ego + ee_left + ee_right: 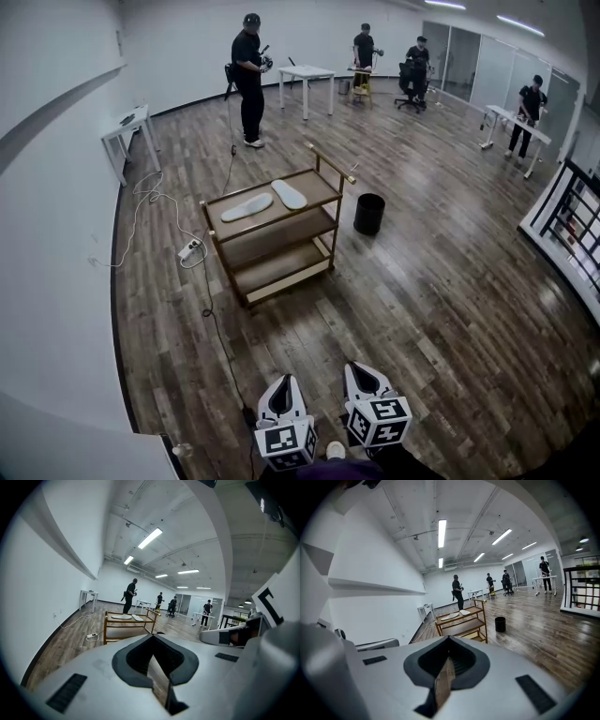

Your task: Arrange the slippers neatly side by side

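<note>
Slippers (248,207), a pale pair, lie on the top shelf (319,187) of a wooden cart (323,246). They are not yet side by side. One lies slantwise toward the cart's left end. The other (290,194) sits beside it at a different angle, so the two make a shallow V with their near ends close together. Whether those ends touch is too small to tell.

The left claw (284,384) and the right claw (359,372) are both well short of the cart, low over the floor (450,309) on the person's side of it and pointing toward it. Each gripper view shows its jaws closed together with nothing between them, and the cart is small in the distance beyond.

Judging from this, the task has not started: neither slipper has been touched. What remains is to approach the cart, open a claw, take a slipper and turn it parallel to its mate, toes the same way. A black bin (369,214) stands just right of the cart, and other people (248,80) work far behind it.
</note>
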